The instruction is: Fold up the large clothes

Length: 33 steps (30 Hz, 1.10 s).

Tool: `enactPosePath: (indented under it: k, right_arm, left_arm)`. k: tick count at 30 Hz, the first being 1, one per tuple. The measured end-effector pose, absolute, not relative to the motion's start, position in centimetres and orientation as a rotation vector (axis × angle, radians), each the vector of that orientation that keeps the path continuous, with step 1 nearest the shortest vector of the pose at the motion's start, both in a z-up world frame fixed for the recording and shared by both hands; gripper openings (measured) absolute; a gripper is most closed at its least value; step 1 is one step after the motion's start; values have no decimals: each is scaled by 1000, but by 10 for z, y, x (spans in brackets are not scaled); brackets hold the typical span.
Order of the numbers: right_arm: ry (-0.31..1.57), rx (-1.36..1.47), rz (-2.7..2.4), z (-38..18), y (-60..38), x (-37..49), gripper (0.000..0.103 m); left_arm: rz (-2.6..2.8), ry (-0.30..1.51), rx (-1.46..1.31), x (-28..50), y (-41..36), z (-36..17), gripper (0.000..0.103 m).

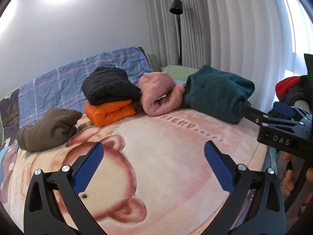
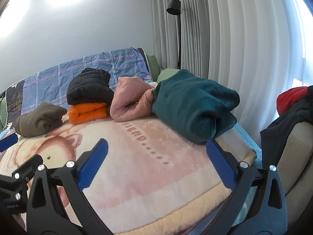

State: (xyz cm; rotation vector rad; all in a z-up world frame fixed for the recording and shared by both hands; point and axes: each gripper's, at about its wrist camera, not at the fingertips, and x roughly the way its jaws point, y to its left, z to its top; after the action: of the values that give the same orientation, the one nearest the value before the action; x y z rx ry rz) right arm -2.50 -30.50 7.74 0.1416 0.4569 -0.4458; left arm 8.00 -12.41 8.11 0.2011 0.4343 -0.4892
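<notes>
1. Left wrist view: the left tongs hang wide open and empty above a bed covered by a pink blanket with a cartoon animal print.
2. Along the far side of the bed lies a row of folded clothes: a brown fleece, a black jacket stacked on an orange jacket, a pink jacket, and a teal fleece nearest the curtain.
3. The right tongs' body enters from the right edge, just beside the teal fleece. White letters on it read "DAS".
4. Writing pressed into the blanket reads roughly "FRIEND" followed by dots; its start is hidden by the clothes.
5. Right wrist view: the right tongs are also spread open and hold nothing. One blue pad sits close under the teal fleece; I cannot tell whether they touch.
6. At the right edge, on a beige chair, lies an unfolded heap of dark and red clothes. A black floor lamp stands by the curtain.
7. The same "FRIEND" lettering shows here. A small label on the left tongs' body at the lower left is too tiny to read.
8. Judgement: five pieces look finished, and the step in hand seems to be the pause between garments. The next move likely calls for reaching right to the heap, taking one garment, and spreading it flat on the bare middle of the blanket.
</notes>
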Motion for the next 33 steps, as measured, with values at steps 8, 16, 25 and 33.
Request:
enactPosePath:
  k: [8,16,25,33]
  right_arm:
    - [451,100,-447,76,-298,-25,101]
    - [463,110,-466,71,-304,-22,101]
    - [473,107,-468,65,-308,-17,101]
    - [480,111,-470,61,-311,-14,101]
  left_arm:
    - [-433,403,215,78,-130,82,102]
    - [-377,369,169,79,-127,86,102]
    - [-345,337,207,79,-137,87,102]
    - [-342,350,217,80,-143,84,102]
